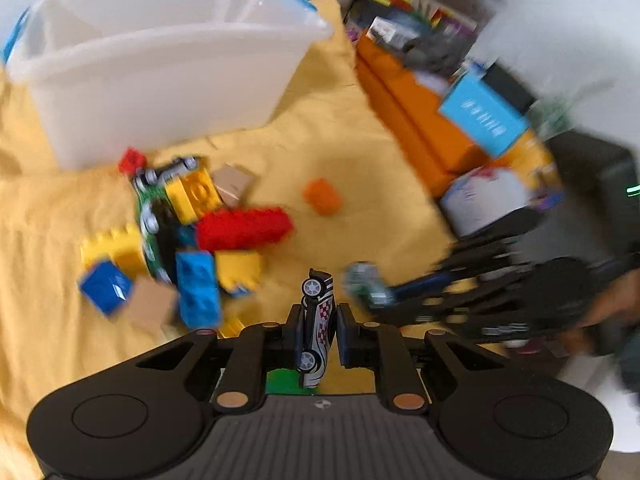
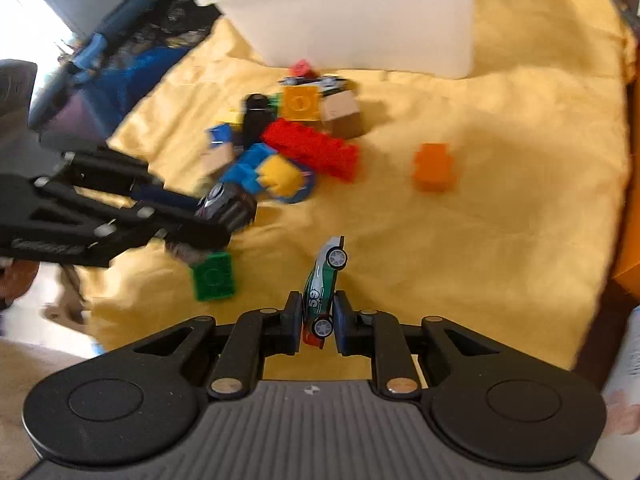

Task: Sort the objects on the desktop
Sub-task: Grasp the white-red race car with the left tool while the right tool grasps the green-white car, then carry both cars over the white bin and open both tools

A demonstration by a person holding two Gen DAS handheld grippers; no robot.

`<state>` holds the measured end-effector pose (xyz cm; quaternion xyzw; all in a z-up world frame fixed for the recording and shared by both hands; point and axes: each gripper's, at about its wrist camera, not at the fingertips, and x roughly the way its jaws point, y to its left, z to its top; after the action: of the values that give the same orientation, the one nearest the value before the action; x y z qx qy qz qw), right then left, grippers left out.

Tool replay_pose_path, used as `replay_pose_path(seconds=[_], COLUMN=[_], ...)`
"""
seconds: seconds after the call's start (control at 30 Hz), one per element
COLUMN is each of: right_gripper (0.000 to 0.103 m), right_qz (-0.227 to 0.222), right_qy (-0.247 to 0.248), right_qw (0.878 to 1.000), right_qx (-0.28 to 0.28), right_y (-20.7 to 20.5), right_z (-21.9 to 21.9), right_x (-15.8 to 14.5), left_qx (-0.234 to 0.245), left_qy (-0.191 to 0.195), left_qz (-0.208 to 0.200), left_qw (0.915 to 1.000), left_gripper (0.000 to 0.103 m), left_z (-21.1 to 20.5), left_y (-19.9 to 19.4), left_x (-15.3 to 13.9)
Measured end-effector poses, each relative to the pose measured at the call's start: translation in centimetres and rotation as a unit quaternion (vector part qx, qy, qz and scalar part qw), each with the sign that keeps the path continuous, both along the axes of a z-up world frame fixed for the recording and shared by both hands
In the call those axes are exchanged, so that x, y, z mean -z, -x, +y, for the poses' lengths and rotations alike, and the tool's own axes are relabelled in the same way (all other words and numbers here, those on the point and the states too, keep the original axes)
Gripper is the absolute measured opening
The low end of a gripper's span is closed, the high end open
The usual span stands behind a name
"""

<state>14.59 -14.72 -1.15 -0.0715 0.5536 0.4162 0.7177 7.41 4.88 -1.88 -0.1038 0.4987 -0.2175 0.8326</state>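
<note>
Yellow cloth (image 2: 500,208) covers the whole work surface, and the big translucent white bin (image 2: 360,12) sits at its far side, so I'll place everything off that bin.

Right in front of the bin there's a pile of blocks (image 1: 192,236): a long red brick (image 2: 316,148), yellow and blue ones, a couple of cardboard cubes and another toy car tipped on its side. An orange block (image 2: 436,166) sits on its own to the right of that pile, well apart from it. A green block (image 2: 214,276) lies on the near side of the pile, farther from the bin.

Left gripper (image 1: 318,332) is clamped on a white toy car (image 1: 316,328) with a purple checker pattern, car standing on end between the pads, held on the near side of the pile from the bin.

Right gripper (image 2: 318,320) is pinching a green and silver car (image 2: 322,288) marked 59, also on end, nose pointing toward the bin, just right of the green block.
</note>
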Motion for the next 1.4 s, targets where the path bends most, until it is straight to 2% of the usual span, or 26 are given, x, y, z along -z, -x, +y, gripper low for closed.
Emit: replay_pose_path(seconds=[0.13, 0.27, 0.33, 0.4, 0.43, 0.5, 0.53, 0.6, 0.7, 0.73, 0.8, 0.87, 0.93, 1.07, 1.1, 1.13, 1.27, 1.4], right_gripper=[0.018, 0.019, 0.019, 0.021, 0.027, 0.034, 0.035, 0.036, 0.037, 0.043, 0.044, 0.044, 0.05, 0.046, 0.045, 0.039, 0.034, 0.034], right_qz=[0.029, 0.074, 0.081, 0.079, 0.075, 0.038, 0.005, -0.024, -0.053, -0.061, -0.07, -0.079, -0.079, -0.1, -0.11, -0.117, -0.141, -0.153], right_qy=[-0.027, -0.059, -0.043, -0.027, -0.025, -0.004, 0.016, 0.028, 0.044, 0.051, 0.054, 0.051, 0.048, 0.081, 0.092, 0.095, 0.093, 0.084], right_qw=[0.999, 0.995, 0.995, 0.996, 0.996, 0.999, 0.999, 0.999, 0.997, 0.996, 0.996, 0.995, 0.996, 0.992, 0.99, 0.989, 0.986, 0.985], right_qx=[-0.021, -0.039, -0.041, -0.041, -0.038, -0.034, -0.036, -0.036, -0.037, -0.035, -0.025, -0.017, 0.0, 0.014, 0.012, 0.007, -0.01, -0.003], right_y=[1.2, 1.8, 1.7, 1.6, 1.4, 1.5, 1.6, 1.7, 2.5, 3.1, 3.9, 4.8, 5.5, 6.7, 6.9, 7.1, 8.0, 7.7], right_z=[0.9, 2.0, 2.5, 2.4, 2.2, 1.8, 1.7, 1.3, 1.6, 1.9, 2.2, 2.8, 3.3, 4.3, 4.5, 4.6, 4.7, 4.4], right_x=[0.2, 0.9, 1.9, 2.5, 2.4, 1.7, 1.3, 0.7, 0.0, -0.1, -0.4, -0.3, 0.1, 1.7, 2.1, 2.4, 2.3, 1.0], left_qx=[-0.024, -0.075, -0.099, -0.117, -0.125, -0.143, -0.145, -0.153, -0.149, -0.146, -0.143, -0.138, -0.126, -0.108, -0.106, -0.112, -0.126, -0.125], left_qy=[0.022, 0.025, 0.045, 0.037, 0.029, 0.011, 0.0, -0.028, -0.06, -0.074, -0.097, -0.122, -0.134, -0.124, -0.126, -0.131, -0.115, -0.107], left_qz=[0.017, 0.061, 0.082, 0.083, 0.077, 0.068, 0.059, 0.038, 0.014, 0.013, 0.013, 0.009, 0.006, 0.022, 0.026, 0.025, 0.033, 0.01], left_qw=[0.9993, 0.995, 0.9907, 0.989, 0.9887, 0.9873, 0.9876, 0.9871, 0.9869, 0.9864, 0.9849, 0.9828, 0.9829, 0.9862, 0.986, 0.9848, 0.9848, 0.9863], left_gripper=[0.019, 0.019, 0.019, 0.022, 0.027, 0.032, 0.038, 0.047, 0.048, 0.05, 0.052, 0.052, 0.052, 0.051, 0.042, 0.033, 0.032, 0.032], left_z=[1.6, 4.3, 5.7, 6.2, 6.3, 6.4, 6.3, 6.3, 6.1, 5.6, 4.9, 3.9, 3.2, 2.1, 1.9, 2.0, 2.9, 3.3], left_y=[3.9, 6.4, 7.1, 7.5, 7.7, 8.0, 8.1, 8.5, 9.3, 9.3, 9.3, 9.3, 9.4, 9.3, 9.3, 9.3, 9.3, 9.3], left_x=[-0.4, 2.3, 4.2, 5.2, 5.4, 5.1, 4.7, 3.8, 2.3, 2.0, 2.0, 2.1, 2.4, 3.4, 3.7, 3.8, 4.0, 2.6])
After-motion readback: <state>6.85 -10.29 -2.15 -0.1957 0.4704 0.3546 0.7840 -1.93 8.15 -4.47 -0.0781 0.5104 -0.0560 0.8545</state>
